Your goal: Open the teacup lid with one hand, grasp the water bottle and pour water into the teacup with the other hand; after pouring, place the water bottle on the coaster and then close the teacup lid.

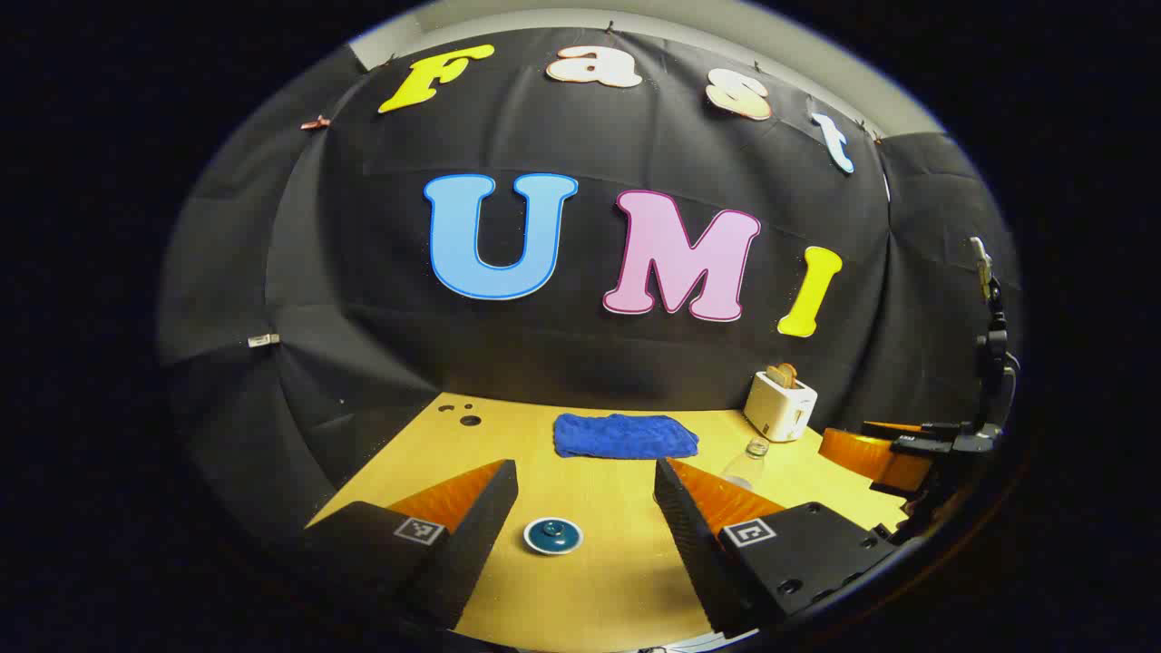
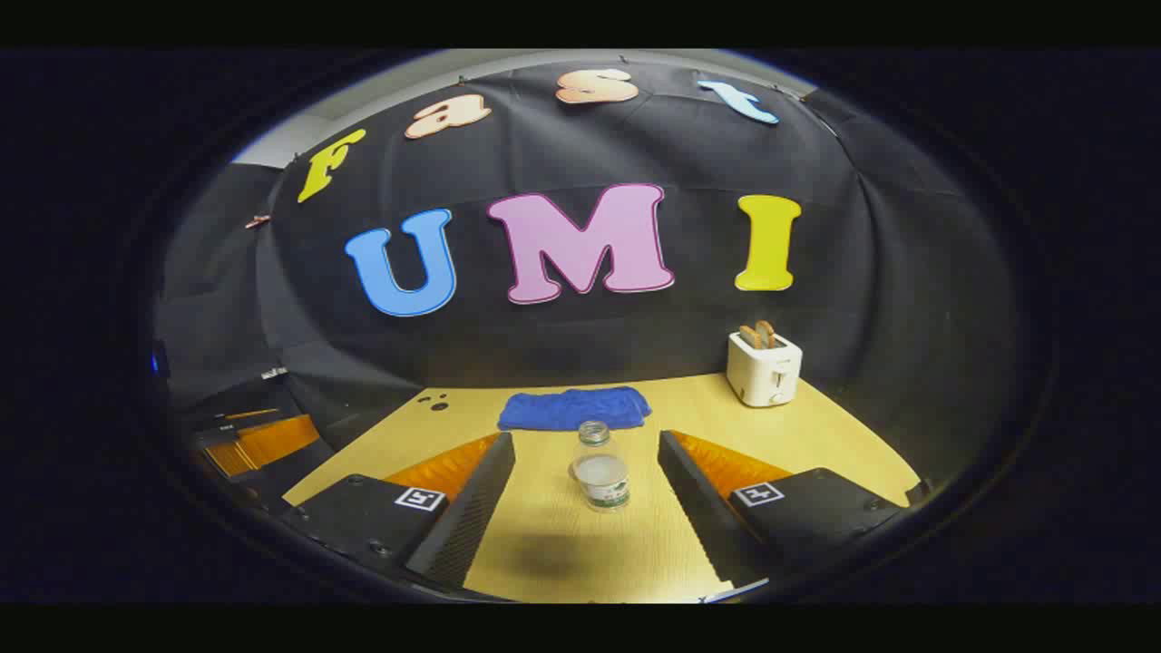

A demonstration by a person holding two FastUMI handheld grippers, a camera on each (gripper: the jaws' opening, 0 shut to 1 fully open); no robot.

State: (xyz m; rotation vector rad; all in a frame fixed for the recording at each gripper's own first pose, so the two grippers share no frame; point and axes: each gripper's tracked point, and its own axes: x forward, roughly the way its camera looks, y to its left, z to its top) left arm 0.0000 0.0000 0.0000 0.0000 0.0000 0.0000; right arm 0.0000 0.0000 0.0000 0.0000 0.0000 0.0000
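Wooden table [image 1: 590, 589], both grippers spread and empty: left gripper [image 1: 585, 508] over teacup lid [image 1: 552, 535], right gripper [image 2: 585, 485] facing uncapped bottle [image 2: 600, 472], which may tip and spill.

Even overhead light, sharp centre, warped edges.

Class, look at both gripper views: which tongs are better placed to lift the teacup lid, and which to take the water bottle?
Left tongs for the teacup lid, which sits between their open fingers. Right tongs likewise frame the water bottle.
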